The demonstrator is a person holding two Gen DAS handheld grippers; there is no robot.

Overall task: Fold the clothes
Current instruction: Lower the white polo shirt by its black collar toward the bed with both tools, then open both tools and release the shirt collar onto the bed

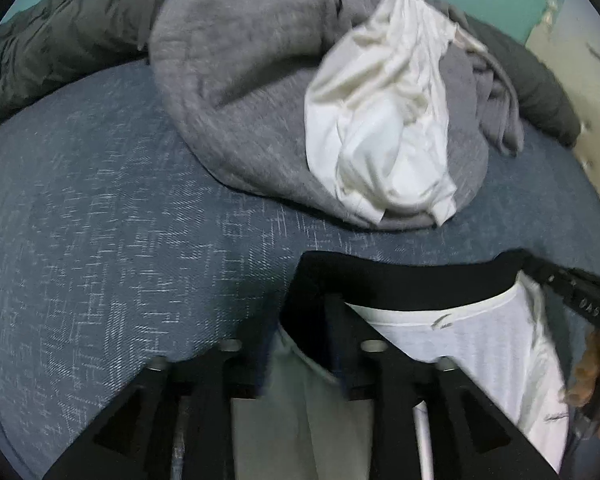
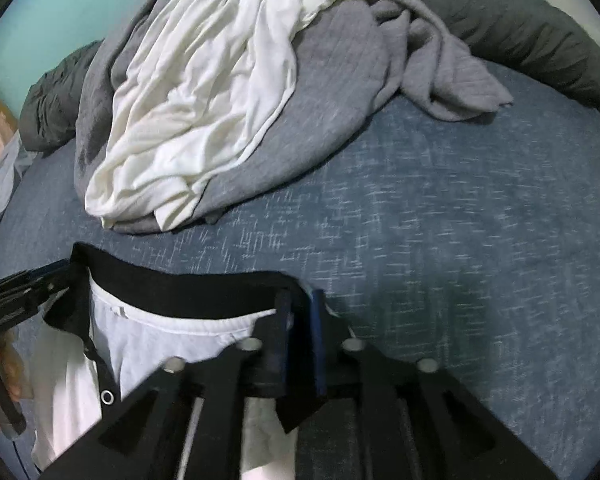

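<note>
Left gripper [image 1: 300, 320] pinches one end of the black collar [image 1: 404, 280], right gripper [image 2: 300, 312] clamps the other end — the white shirt [image 2: 156, 344] hangs between them above the blue bedcover [image 2: 440, 240]. Behind it sits the unfolded pile, a white garment [image 2: 196, 92] on a grey one [image 2: 332, 128]. Best judgement for this step: keep the collar taut and level, lower the shirt flat onto bare cover short of the pile — releasing only once the body lies smooth
</note>
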